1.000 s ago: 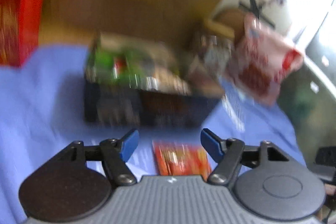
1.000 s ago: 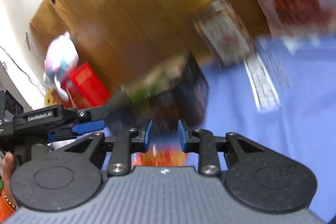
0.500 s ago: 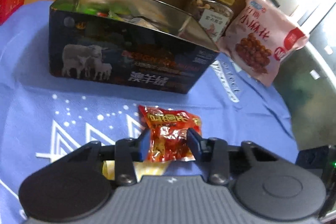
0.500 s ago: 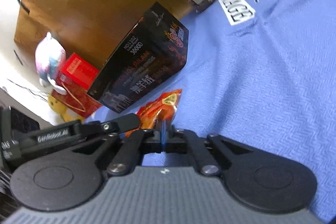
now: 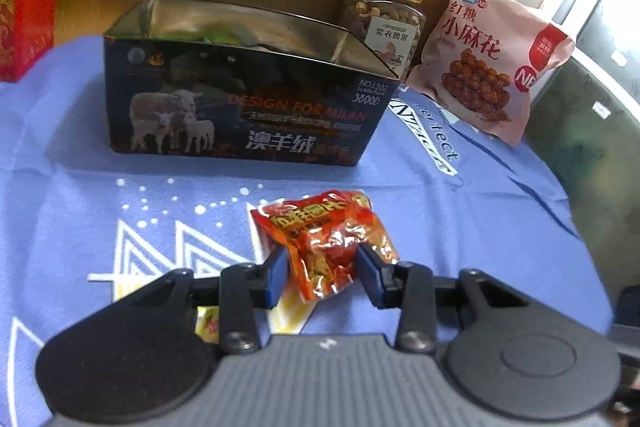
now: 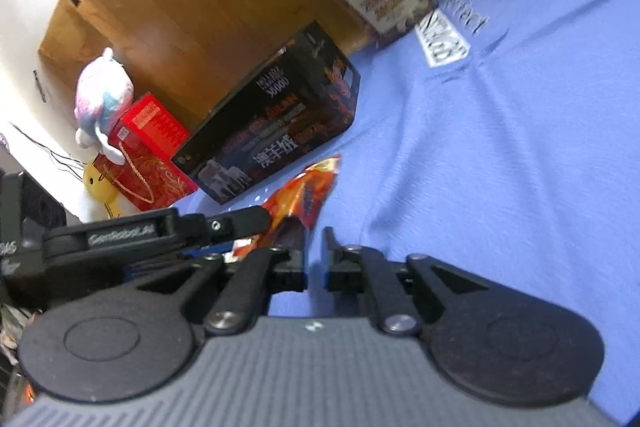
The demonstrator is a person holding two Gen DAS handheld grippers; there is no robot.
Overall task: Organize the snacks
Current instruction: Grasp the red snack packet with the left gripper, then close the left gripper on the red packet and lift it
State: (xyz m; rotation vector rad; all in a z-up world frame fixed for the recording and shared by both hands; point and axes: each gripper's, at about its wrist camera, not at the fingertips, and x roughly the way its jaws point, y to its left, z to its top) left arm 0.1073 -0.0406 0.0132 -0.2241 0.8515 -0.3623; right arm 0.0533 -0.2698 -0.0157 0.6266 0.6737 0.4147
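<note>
At lower centre, the left gripper clamps its 2 fingers on the red snack packet over the blue cloth. The dark box sits above. The right gripper shows a narrow gap, empty.

- Room light is dim and warm; daylight blows out the upper right of the left wrist view.
- Fisheye bends the edges.
- The right wrist view is tilted, soft with motion blur, with a blown-out white upper left corner.
</note>
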